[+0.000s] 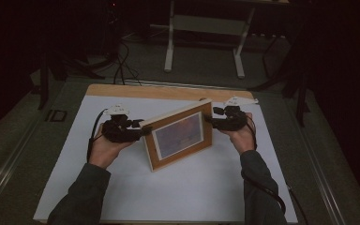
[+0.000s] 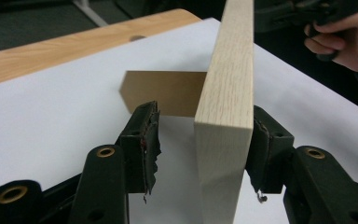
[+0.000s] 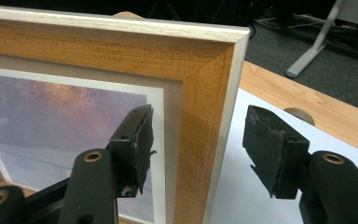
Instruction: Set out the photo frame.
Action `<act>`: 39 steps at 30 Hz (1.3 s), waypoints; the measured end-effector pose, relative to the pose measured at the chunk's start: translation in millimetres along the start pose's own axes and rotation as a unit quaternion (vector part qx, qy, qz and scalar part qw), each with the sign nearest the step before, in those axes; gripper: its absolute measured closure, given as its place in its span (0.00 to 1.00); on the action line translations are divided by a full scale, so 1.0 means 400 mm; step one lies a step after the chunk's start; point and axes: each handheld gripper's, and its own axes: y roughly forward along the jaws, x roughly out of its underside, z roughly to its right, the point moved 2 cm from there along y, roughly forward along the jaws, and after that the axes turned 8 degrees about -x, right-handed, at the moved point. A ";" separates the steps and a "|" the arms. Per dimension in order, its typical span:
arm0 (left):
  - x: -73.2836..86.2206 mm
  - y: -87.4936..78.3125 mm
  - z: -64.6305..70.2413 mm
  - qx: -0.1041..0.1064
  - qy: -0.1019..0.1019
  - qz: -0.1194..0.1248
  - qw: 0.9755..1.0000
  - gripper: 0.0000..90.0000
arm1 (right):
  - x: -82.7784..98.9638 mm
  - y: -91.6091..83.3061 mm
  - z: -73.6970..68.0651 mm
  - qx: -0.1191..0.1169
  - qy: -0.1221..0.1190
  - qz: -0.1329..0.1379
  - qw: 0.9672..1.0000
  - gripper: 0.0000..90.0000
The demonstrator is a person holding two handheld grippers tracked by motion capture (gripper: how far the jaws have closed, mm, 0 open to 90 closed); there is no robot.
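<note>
Seen from above: a white sheet [image 1: 122,187] spread over a wooden table [image 1: 168,91], dim room beyond. At the middle, standing upright on its edge and propped by a brown easel leg [image 2: 161,93] behind, a wooden picture frame [image 1: 180,133] holding a purple-and-orange landscape print.

To the left, the left gripper [image 1: 143,131] at the frame's left end: jaws spread, the frame's pale side between them, a clear gap at one pad [image 2: 151,144], the other pad close against the wood, contact uncertain. No real pinch.

To the right, the right gripper [image 1: 209,117] at the frame's far right corner: jaws spread wide, straddling the corner, neither pad pressing.

Judged from this: frame already set standing and resting on its own leg, both grips let go. Left to do: drawing both grippers clear without tipping it.
</note>
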 end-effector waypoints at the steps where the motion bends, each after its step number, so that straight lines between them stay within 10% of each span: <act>1: 0.002 -0.002 0.003 -0.005 -0.002 0.003 1.000 0.57 | -0.001 0.002 0.001 -0.002 -0.001 -0.001 1.000 0.46; 39: 0.022 0.026 0.063 -0.078 0.025 0.001 0.997 0.70 | -0.030 0.053 0.050 -0.102 0.026 -0.011 0.994 0.44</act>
